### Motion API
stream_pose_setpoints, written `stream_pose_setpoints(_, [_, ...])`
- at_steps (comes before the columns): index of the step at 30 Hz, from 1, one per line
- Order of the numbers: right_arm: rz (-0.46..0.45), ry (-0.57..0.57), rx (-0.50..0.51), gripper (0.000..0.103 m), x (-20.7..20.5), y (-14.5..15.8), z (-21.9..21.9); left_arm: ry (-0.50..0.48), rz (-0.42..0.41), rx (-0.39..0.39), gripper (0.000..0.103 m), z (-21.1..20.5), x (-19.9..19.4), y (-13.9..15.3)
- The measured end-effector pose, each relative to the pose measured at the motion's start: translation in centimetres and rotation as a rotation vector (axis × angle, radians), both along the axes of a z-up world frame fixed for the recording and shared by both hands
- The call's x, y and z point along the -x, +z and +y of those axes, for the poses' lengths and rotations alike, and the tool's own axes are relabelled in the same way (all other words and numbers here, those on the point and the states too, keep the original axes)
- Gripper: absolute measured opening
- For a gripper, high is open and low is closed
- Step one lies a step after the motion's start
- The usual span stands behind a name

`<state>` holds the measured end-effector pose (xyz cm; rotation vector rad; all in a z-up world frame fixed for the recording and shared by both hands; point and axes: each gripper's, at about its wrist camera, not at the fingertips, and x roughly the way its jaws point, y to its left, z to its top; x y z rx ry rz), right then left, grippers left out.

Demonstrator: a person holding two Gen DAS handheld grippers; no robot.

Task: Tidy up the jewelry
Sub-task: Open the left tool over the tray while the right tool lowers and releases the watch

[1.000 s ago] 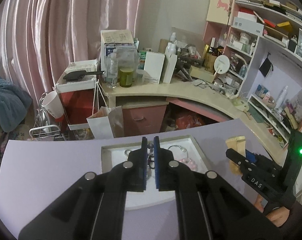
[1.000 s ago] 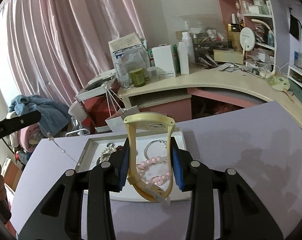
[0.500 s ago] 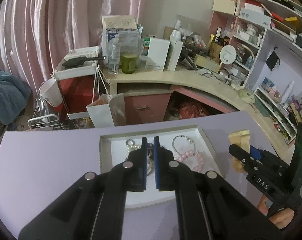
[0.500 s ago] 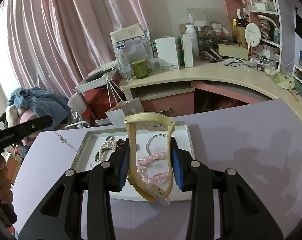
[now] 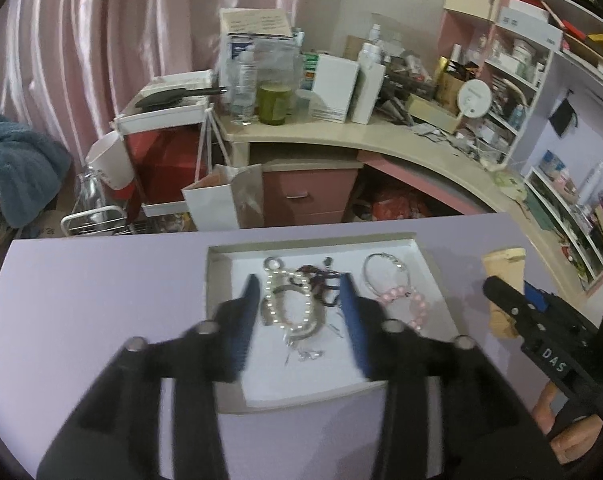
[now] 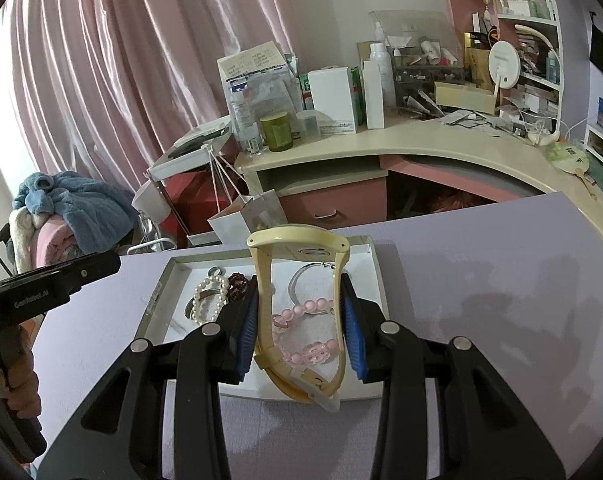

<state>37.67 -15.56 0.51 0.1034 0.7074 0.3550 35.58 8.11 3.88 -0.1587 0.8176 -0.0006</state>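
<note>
Jewelry sits in the white tray (image 5: pixel 421 256) on the lavender counter (image 5: pixel 101 280): pearl bracelet (image 5: pixel 289 300), dark bead cluster (image 5: pixel 321 280), pink bead bracelet (image 5: pixel 405 304). My left gripper (image 5: pixel 301 300), whose jaws were pinched together half a second ago, now has them spread wide over the pearls and grasping nothing; I take the fine chain it carried as released into the tray. My right gripper (image 6: pixel 301 318) stays clenched on the cream watch (image 6: pixel 297 312) above the tray, likely next to place.
</note>
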Motion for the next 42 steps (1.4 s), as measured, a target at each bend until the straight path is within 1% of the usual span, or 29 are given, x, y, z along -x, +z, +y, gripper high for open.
stream_pose_setpoints(10, [0.004, 0.002, 0.003, 0.039, -0.2, -0.3, 0.3, 0.017, 0.006, 0.01, 0.048, 0.7, 0.3, -0.4])
stream_pose_setpoints(16, [0.024, 0.017, 0.019, 0.039, -0.9, -1.2, 1.2, 0.048, -0.017, 0.003, 0.059, 1.5, 0.7, -0.3])
stream_pose_setpoints(18, [0.038, 0.023, 0.024, 0.039, -1.4, -1.6, 1.6, 0.066, -0.025, 0.003, 0.064, 2.0, 1.0, -0.3])
stream_pose_setpoints(19, [0.05, 0.028, 0.025, 0.039, -1.8, -2.0, 2.0, 0.072, -0.026, 0.004, 0.065, 2.3, 1.1, -0.3])
stream_pose_setpoints(25, [0.11, 0.041, 0.044, 0.039, -3.3, -4.4, 3.6, 0.121, -0.018, 0.005, 0.065, 4.1, 1.8, -1.1])
stream_pose_setpoints(34, [0.126, 0.051, 0.064, 0.039, -3.8, -5.4, 4.9, 0.171, -0.029, 0.018, 0.066, 6.1, 2.6, -1.8])
stream_pose_setpoints(42, [0.133, 0.054, 0.081, 0.039, -4.5, -5.8, 5.3, 0.173, -0.032, 0.017, 0.069, 6.2, 2.6, -1.9])
